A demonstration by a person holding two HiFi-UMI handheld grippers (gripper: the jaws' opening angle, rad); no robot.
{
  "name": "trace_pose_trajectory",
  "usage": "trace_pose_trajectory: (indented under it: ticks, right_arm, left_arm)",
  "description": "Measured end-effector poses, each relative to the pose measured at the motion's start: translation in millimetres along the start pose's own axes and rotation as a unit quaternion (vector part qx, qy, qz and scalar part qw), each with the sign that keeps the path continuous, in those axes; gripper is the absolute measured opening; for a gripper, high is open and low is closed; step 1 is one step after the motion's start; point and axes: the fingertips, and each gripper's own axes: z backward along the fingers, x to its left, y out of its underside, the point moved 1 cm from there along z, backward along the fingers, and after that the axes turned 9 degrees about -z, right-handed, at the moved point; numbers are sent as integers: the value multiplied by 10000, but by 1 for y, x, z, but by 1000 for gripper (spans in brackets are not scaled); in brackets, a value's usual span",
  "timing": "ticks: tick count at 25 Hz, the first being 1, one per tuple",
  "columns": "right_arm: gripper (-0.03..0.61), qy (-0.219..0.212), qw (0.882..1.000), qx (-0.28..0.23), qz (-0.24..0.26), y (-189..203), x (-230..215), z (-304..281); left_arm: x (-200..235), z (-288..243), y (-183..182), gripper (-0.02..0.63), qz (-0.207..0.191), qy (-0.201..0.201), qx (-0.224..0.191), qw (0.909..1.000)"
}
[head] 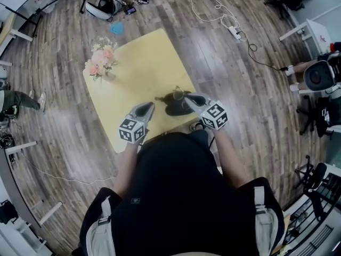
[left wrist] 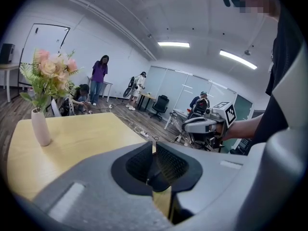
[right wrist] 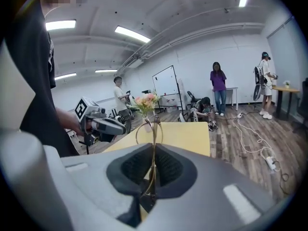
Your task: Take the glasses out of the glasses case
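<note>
A dark glasses case [head: 177, 109] lies on the yellow table [head: 144, 63] near its front edge. The thin gold-wire glasses [right wrist: 154, 125] stand up out of my right gripper [right wrist: 153, 152], which is shut on them. In the head view the glasses [head: 176, 94] hang just above the case at the tip of my right gripper [head: 188, 98]. My left gripper [head: 148, 107] hovers left of the case, apart from it. In its own view the left gripper [left wrist: 154, 150] has its jaws shut with nothing between them.
A white vase of pink flowers [head: 100, 60] stands at the table's far left corner. Cables and a power strip [head: 234, 32] lie on the wood floor to the right. Several people [right wrist: 219, 88] stand or sit at the back of the room.
</note>
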Motion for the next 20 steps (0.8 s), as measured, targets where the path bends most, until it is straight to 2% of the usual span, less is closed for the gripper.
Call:
trace_pose_trajectory:
  ticks: [20]
  right_arm:
    - [18, 100, 9996, 259, 112, 19, 13, -2]
  left_arm:
    - [14, 10, 5, 32, 23, -12, -43, 10000]
